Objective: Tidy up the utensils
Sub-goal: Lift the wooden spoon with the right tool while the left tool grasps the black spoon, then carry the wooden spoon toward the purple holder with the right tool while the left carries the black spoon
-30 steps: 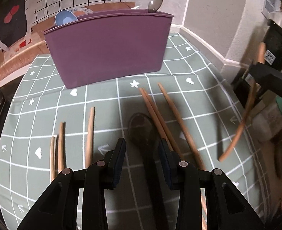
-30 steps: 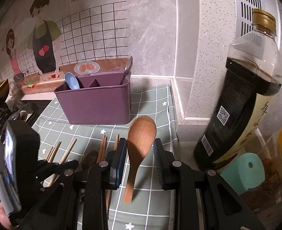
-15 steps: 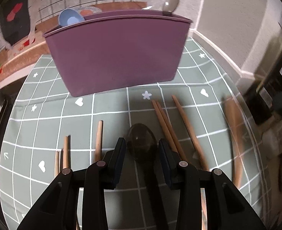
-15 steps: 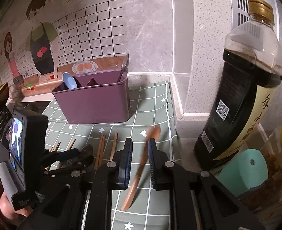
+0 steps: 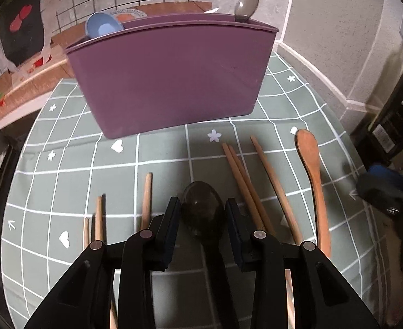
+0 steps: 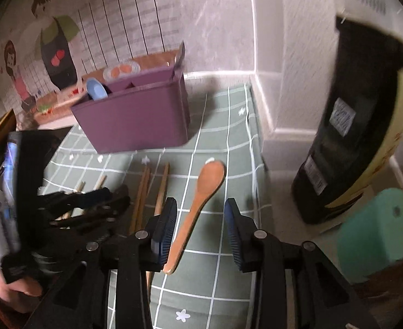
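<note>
A dark spoon (image 5: pixel 202 208) lies on the green checked mat (image 5: pixel 64 164). Its bowl sits between the jaws of my left gripper (image 5: pixel 202 205), which are closing, the pads just off its sides. My right gripper (image 6: pixel 200 211) is opening; a wooden spoon (image 6: pixel 211 181) lies flat on the mat between its jaws, untouched. In the left wrist view that wooden spoon (image 5: pixel 309 159) rests right of three chopsticks (image 5: pixel 242 175). More chopsticks (image 5: pixel 146 200) lie at the left. A purple organizer (image 5: pixel 174 76) stands behind, holding a blue spoon (image 5: pixel 102 26) and a grey spoon (image 5: pixel 246 2).
A tall dark sauce bottle (image 6: pixel 360 137) and a mint green lid (image 6: pixel 376 230) stand off the mat at the right, beside the wall corner. A hand (image 6: pixel 9 288) holds the left gripper (image 6: pixel 113 197) at the lower left. The mat's right edge (image 6: pixel 256 164) runs close to the wooden spoon.
The right gripper came down with the wooden spoon, pinched it, then let go; the spoon now lies on the mat. The left gripper edged forward around the dark spoon's bowl.
</note>
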Tool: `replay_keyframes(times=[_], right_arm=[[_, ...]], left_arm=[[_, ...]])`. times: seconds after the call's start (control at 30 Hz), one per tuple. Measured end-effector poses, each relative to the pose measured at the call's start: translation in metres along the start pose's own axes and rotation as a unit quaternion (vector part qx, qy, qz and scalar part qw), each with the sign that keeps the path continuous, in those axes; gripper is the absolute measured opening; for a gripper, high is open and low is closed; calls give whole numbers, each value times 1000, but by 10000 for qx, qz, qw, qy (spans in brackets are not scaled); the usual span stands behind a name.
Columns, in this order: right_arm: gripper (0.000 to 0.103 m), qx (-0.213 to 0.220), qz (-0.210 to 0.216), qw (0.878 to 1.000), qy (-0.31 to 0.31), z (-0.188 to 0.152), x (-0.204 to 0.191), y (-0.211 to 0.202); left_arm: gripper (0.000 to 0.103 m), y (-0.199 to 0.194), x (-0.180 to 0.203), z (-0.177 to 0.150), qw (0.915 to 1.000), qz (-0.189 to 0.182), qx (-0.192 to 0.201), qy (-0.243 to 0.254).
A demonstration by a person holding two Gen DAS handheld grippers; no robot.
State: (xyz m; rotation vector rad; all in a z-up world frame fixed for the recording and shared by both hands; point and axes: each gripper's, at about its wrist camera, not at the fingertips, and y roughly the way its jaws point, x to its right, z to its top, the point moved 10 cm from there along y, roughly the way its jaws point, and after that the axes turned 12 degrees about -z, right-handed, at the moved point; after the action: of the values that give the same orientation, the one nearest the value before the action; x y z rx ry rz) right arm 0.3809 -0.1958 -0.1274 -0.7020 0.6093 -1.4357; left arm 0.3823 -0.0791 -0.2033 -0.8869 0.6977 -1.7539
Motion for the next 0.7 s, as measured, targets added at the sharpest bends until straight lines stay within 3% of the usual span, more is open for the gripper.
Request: replay_keyframes(times=[0.33,0.5,0.63,0.7], right_arm=[[34,-480,-436,9977,-219,-2,-10,56],[42,-630,-664,9957,-154,7,-11,79],[42,-584,-746,9953,-192,18,-16,88],[36,-571,-751,9953,-205,22,-17,90]], left_arm=[[34,-49,-21,-8,9963,-565,511,-391],[34,-77,-27,-5,9945,-578,760,-440],[34,-90,-29,-3,9943,-495,857,-404],[34,-96,-29,-1,9939,-472,918,-379]])
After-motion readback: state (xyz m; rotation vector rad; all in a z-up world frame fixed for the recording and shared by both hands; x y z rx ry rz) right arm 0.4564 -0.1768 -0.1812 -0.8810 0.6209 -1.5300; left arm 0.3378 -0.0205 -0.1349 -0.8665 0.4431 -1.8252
